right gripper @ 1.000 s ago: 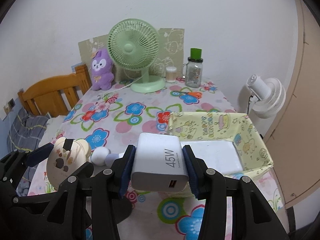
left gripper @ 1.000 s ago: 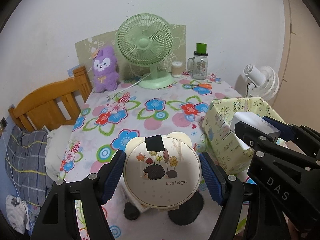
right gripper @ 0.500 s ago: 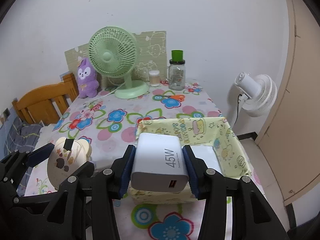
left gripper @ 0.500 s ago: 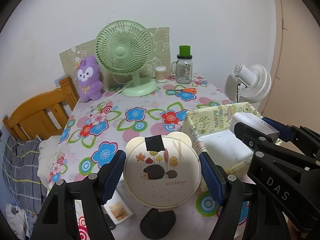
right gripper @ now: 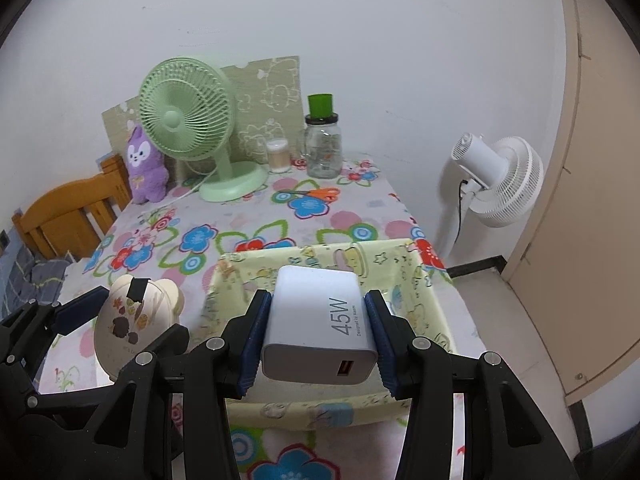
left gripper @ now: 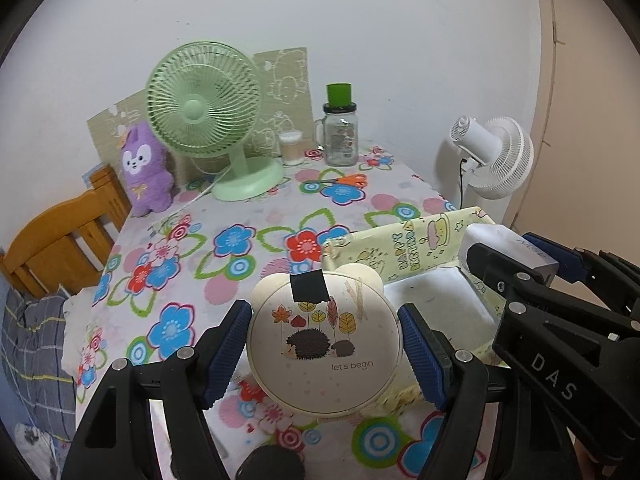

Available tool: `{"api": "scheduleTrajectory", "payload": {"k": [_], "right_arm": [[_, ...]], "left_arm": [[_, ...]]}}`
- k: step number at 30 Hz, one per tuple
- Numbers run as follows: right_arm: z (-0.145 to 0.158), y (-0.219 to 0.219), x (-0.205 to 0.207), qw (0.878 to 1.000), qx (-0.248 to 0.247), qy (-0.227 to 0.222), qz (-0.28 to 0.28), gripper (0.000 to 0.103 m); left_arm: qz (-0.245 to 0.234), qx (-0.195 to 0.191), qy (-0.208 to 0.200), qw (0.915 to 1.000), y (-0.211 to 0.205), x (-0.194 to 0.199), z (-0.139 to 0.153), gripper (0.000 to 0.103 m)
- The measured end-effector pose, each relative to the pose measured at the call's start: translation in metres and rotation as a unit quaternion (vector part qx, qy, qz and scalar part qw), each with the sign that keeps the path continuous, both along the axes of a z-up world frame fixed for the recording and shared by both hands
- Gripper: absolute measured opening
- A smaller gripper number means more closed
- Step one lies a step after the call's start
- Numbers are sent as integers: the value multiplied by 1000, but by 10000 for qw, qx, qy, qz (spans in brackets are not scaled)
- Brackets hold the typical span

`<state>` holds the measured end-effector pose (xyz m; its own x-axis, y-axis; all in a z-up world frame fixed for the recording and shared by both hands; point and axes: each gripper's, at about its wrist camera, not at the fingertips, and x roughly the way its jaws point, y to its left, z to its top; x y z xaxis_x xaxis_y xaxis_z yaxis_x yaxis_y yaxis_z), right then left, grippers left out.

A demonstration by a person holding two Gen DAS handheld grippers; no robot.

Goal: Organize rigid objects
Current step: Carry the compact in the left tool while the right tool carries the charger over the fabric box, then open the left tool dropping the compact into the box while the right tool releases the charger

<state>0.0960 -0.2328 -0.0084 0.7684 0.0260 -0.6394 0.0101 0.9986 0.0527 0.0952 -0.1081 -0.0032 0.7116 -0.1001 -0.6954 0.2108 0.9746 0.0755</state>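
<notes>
My left gripper point(left gripper: 324, 344) is shut on a round cream case point(left gripper: 324, 344) with a hedgehog print and bear ears, held above the table beside the left wall of a yellow patterned box point(left gripper: 404, 256). My right gripper point(right gripper: 318, 332) is shut on a white 45W charger point(right gripper: 318, 328) and holds it over the open box point(right gripper: 424, 280). The case also shows in the right wrist view point(right gripper: 132, 316), and the charger in the left wrist view point(left gripper: 504, 244).
A floral tablecloth point(left gripper: 240, 248) covers the table. At the back stand a green fan point(left gripper: 204, 108), a purple plush point(left gripper: 144, 168), a glass jar point(left gripper: 340, 136) and a small cup point(left gripper: 291, 147). Orange scissors point(left gripper: 344, 180) lie nearby. A white floor fan point(left gripper: 496, 156) stands right, a wooden chair point(left gripper: 64, 232) left.
Both grippers have risen and shifted right with their objects. The box interior has come into view under them. The small items on the table near the left gripper have dropped out of view.
</notes>
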Motion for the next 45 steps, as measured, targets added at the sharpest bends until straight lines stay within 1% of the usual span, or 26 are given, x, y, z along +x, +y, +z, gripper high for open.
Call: {"api": "scheduleTrajectory", "payload": {"k": [10, 21, 26, 29, 33, 38, 42, 43, 45], "right_arm": [[-14, -26, 27, 9995, -24, 232, -219, 51], [-33, -46, 56, 9981, -66, 514, -342, 51], [-40, -49, 69, 9974, -28, 643, -320, 51], [-43, -51, 72, 9972, -35, 675, -313, 51], [-47, -52, 77, 9969, -28, 732, -293, 51], [-50, -51, 81, 9970, -67, 726, -270, 51], [-51, -48, 85, 9970, -116, 713, -263, 52], [-52, -47, 86, 9970, -145, 713, -265, 52], [-52, -45, 88, 9970, -195, 701, -271, 52]], "left_arm": [[-190, 4, 234, 9995, -25, 30, -16, 76], [-233, 72, 524, 9983, -47, 60, -36, 76], [-240, 318, 440, 9982, -57, 65, -38, 76], [-332, 338, 454, 9978, -62, 67, -39, 76], [-506, 258, 601, 9966, -70, 72, -46, 77], [-450, 255, 767, 9957, -72, 80, -52, 77], [-455, 219, 1045, 9932, -73, 85, -59, 78], [-443, 251, 1032, 9934, -74, 85, -59, 78], [-449, 288, 1058, 9930, -77, 85, -61, 82]]}}
